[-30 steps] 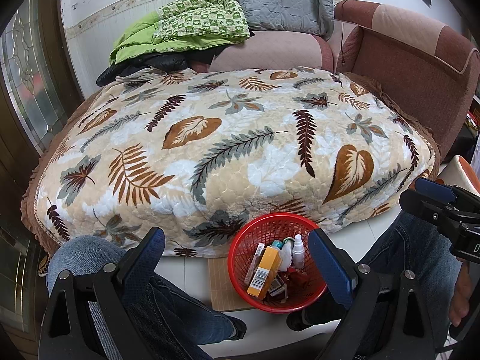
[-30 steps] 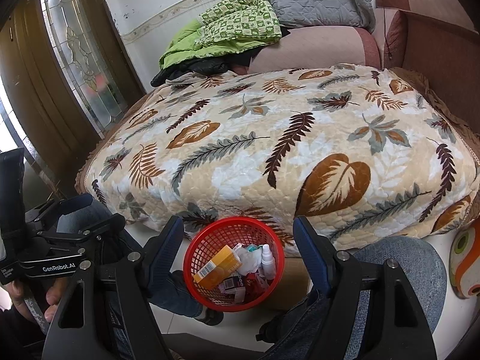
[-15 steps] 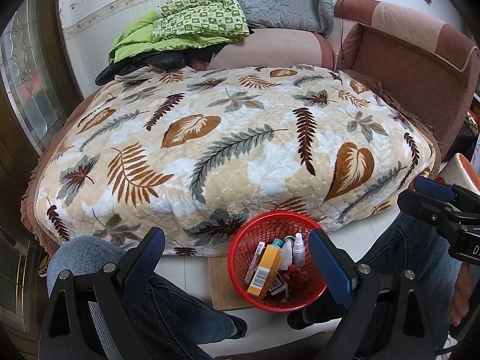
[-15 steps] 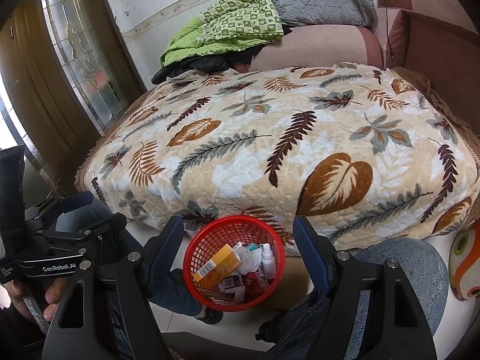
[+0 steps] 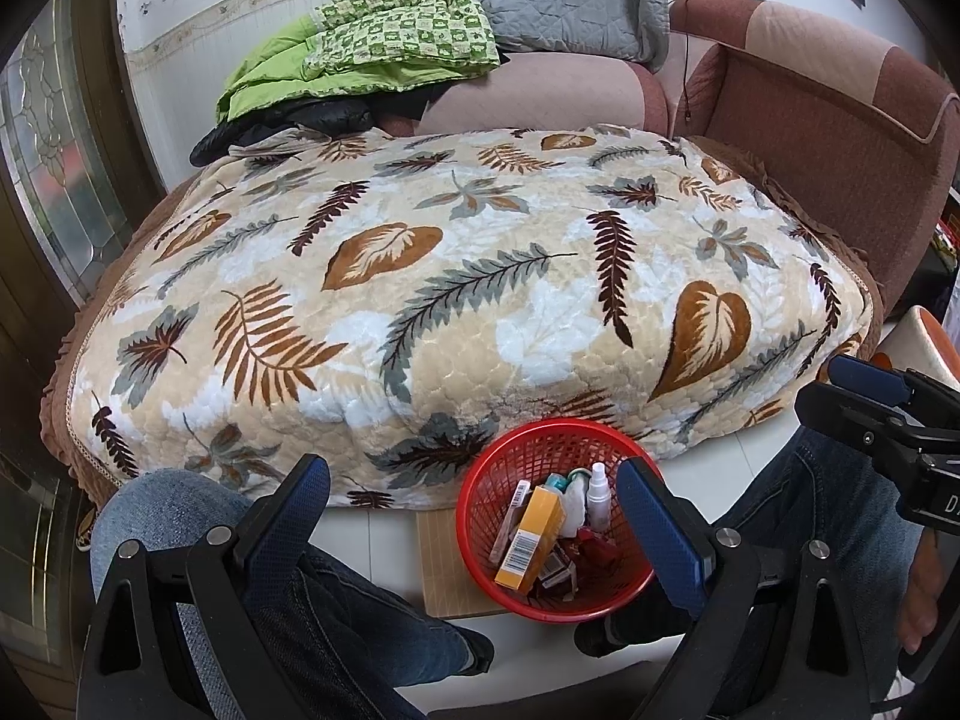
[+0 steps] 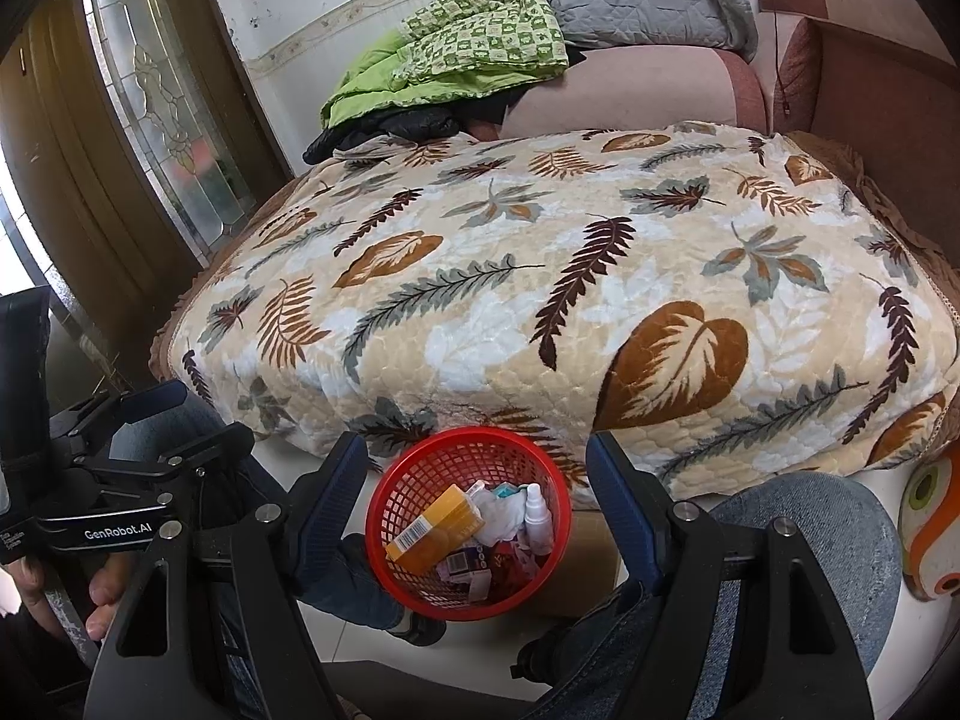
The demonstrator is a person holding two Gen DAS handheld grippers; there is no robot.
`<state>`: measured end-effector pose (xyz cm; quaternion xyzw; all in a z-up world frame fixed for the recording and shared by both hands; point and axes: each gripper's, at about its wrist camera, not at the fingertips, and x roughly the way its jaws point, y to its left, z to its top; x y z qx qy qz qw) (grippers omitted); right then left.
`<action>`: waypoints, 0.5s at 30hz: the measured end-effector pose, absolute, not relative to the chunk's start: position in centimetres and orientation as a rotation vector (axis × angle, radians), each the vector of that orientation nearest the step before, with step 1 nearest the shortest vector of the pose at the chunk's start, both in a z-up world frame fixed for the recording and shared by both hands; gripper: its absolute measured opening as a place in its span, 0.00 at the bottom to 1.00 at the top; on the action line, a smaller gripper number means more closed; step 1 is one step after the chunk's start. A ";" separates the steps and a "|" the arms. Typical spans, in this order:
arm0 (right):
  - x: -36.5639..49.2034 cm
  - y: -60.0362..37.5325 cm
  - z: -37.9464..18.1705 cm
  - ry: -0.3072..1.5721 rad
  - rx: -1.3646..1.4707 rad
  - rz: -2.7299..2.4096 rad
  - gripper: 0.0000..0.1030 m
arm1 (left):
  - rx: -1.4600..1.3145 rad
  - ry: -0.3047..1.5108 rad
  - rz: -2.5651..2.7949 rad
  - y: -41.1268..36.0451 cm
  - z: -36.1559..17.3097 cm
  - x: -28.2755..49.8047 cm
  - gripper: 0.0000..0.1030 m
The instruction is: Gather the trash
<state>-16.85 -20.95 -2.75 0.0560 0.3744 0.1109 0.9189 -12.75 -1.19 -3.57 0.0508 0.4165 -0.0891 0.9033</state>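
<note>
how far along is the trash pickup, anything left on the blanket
Done: the red basket on the floor already holds an orange box, a spray bottle and wrappers. In hand: nothing; left gripper and right gripper are both open and empty. Left: no loose trash shows on the leaf blanket.

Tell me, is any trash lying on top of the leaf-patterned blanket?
No. The leaf-patterned blanket is bare on top; the orange box and small white spray bottle sit inside the red basket.
</note>
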 end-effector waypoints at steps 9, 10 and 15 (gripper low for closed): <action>-16.9 -20.8 -2.8 0.770 0.114 0.225 0.72 | 0.106 0.863 -0.185 -1.1 -3.8 -12.8 0.95; -16.9 -20.8 -2.7 0.769 0.115 0.226 0.72 | 0.106 0.863 -0.185 -1.0 -3.8 -12.8 0.95; -16.9 -20.8 -2.8 0.770 0.114 0.224 0.72 | 0.105 0.864 -0.184 -1.1 -3.7 -12.7 0.95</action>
